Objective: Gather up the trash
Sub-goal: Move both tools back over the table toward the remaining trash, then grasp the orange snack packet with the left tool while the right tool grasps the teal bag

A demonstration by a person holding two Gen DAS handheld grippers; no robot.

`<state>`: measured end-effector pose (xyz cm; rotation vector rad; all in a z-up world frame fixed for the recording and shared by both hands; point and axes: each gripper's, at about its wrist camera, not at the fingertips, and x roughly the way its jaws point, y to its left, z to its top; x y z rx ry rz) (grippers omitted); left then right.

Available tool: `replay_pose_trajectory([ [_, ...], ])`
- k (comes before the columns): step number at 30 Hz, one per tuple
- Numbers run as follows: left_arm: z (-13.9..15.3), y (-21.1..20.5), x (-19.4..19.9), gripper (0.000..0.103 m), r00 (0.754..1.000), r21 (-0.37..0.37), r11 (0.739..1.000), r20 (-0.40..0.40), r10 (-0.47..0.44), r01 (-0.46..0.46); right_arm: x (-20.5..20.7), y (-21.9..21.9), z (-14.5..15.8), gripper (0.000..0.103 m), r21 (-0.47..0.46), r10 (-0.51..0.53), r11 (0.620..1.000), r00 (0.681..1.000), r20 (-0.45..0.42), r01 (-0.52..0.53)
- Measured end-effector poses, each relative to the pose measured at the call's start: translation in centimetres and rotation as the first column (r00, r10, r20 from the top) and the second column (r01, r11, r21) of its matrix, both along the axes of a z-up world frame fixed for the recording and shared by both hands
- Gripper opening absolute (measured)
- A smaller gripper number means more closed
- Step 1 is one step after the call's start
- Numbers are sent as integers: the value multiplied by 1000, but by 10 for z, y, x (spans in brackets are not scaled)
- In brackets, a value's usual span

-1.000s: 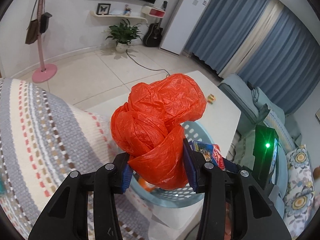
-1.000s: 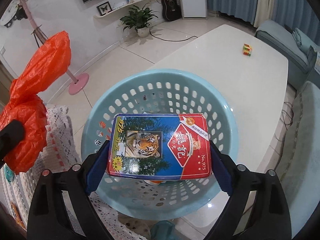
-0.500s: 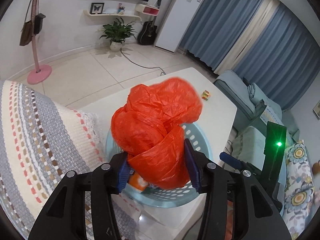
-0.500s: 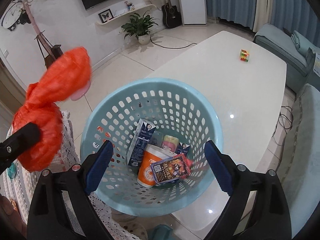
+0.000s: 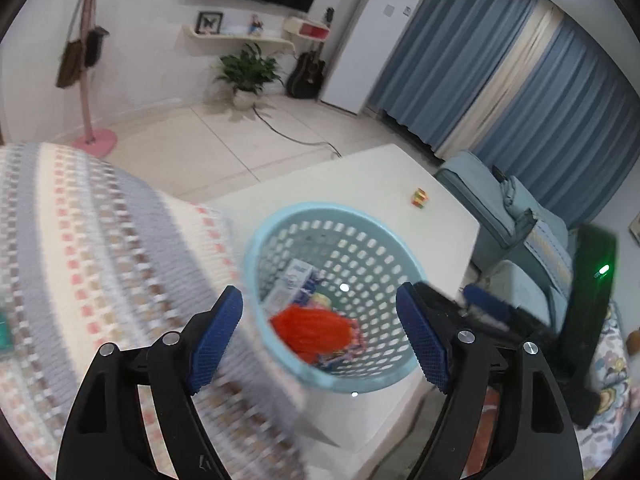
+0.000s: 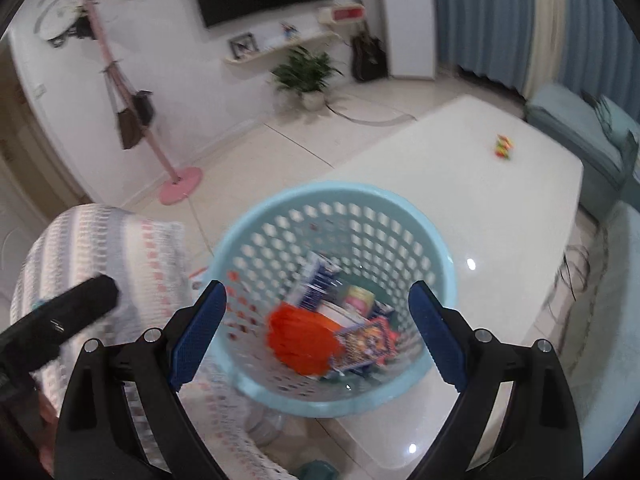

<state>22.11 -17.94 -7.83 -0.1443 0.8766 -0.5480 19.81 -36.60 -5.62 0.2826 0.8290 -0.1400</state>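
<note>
Light-blue perforated basket [image 5: 404, 268] standing at the near corner of the white worktop [image 5: 360, 176], close to both the near edge and the left edge, touching or just beside a striped woven cloth [image 5: 80, 232] on the left. Far half of the worktop bare except for a small coloured cube [image 5: 419, 197] near the far right edge; open tiled floor [image 5: 192, 136] beyond, blue sofa [image 5: 500, 200] along the right side. Left gripper [image 5: 320, 344] above the near rim of the basket, jaws opening wide, nothing between the pads. Orange bag [image 5: 308, 330] lying inside the basket, below and just ahead of that gripper, resting on a carton [image 5: 292, 284] and a printed box [image 6: 364, 340]. Right gripper [image 6: 316, 336] spread wide and empty, hanging over the same basket from the near side, the bag seen between its fingers but well below them. Black body of the left gripper at the left edge of the right wrist view, over the cloth.
</note>
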Motion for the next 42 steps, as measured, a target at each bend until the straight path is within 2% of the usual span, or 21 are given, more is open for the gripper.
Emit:
replay_pose_trajectory([
  [6, 25, 54, -24, 77, 992, 12, 995, 78, 99, -100, -7, 51, 36, 88, -27, 131, 991, 985, 112, -129],
  [10, 40, 93, -44, 77, 978, 19, 984, 119, 174, -177, -9, 94, 53, 88, -59, 232, 973, 960, 154, -225],
  [13, 48, 129, -63, 77, 957, 35, 966, 151, 247, -255, -9, 125, 59, 87, -79, 301, 953, 940, 163, -292],
  [19, 54, 197, -99, 77, 909, 53, 919, 174, 378, -392, -7, 195, 62, 72, -141, 448, 892, 880, 156, -429],
  [23, 51, 238, -126, 77, 869, 91, 871, 167, 465, -483, 5, 235, 55, 49, -108, 530, 848, 839, 126, -519],
  [26, 42, 263, -148, 77, 850, 113, 845, 137, 509, -523, 15, 262, 45, 32, -84, 567, 824, 819, 93, -561],
  [29, 31, 282, -163, 77, 841, 137, 830, 77, 536, -541, 19, 286, 35, 32, -91, 592, 805, 804, 59, -586],
  [31, 23, 289, -173, 76, 843, 134, 834, 33, 536, -536, 21, 296, 30, 32, -87, 596, 802, 802, 45, -591],
  [33, 16, 295, -175, 76, 850, 96, 848, -35, 526, -521, 26, 306, 25, 32, -76, 603, 796, 797, 27, -600],
  [35, 10, 300, -166, 76, 856, 47, 861, -90, 509, -507, 29, 312, 21, 32, -81, 601, 797, 799, 12, -598],
  [38, 0, 302, -153, 74, 860, 19, 870, -144, 490, -493, 31, 315, 19, 32, -70, 594, 803, 805, -2, -592],
  [42, -8, 306, -133, 72, 847, 10, 860, -167, 504, -510, 32, 314, 20, 32, -94, 584, 808, 812, -6, -582],
])
